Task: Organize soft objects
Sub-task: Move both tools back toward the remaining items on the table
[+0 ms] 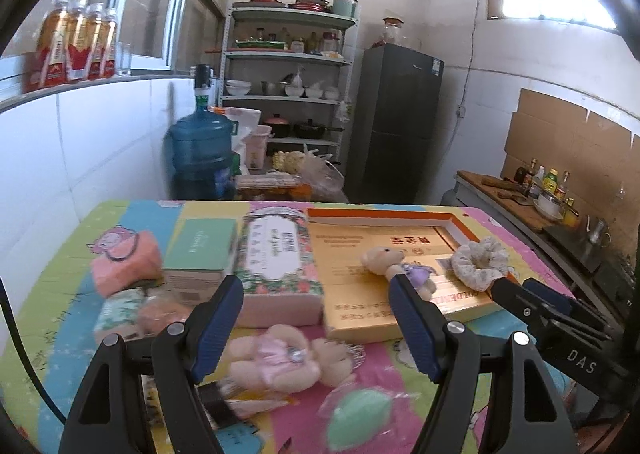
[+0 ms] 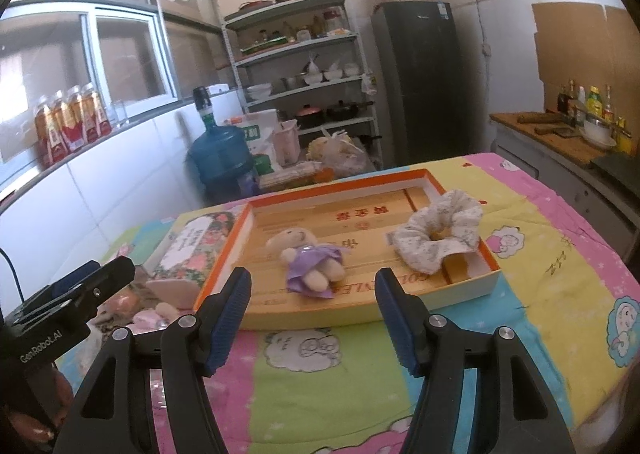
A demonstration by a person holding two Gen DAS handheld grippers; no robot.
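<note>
The tabletop, under a cartoon-print cloth, carried everything, and the biggest thing on it, the shallow orange-rimmed box, sat open at its middle, apparently as the collecting place for the soft things. Two of these already lay inside: the purple bear near the box's centre and the scrunchie at its 3 o'clock, touching the right wall. At the box's 9 o'clock, just beside it, stood the floral tissue pack, and farther toward 9 the green box and the pink towel, likely unsorted. The pink bear lay on the cloth at the box's 7 o'clock, close under the left hand-held gripper, whose jaws stood wide apart with nothing between them; that placing suggested it was the next pick. A green sponge-like thing in wrap lay at the bear's 5 o'clock. The right hand-held gripper hovered at the box's 6 o'clock, jaws likewise spread and empty, perhaps clear of the box so the left could bring the next item in.
</note>
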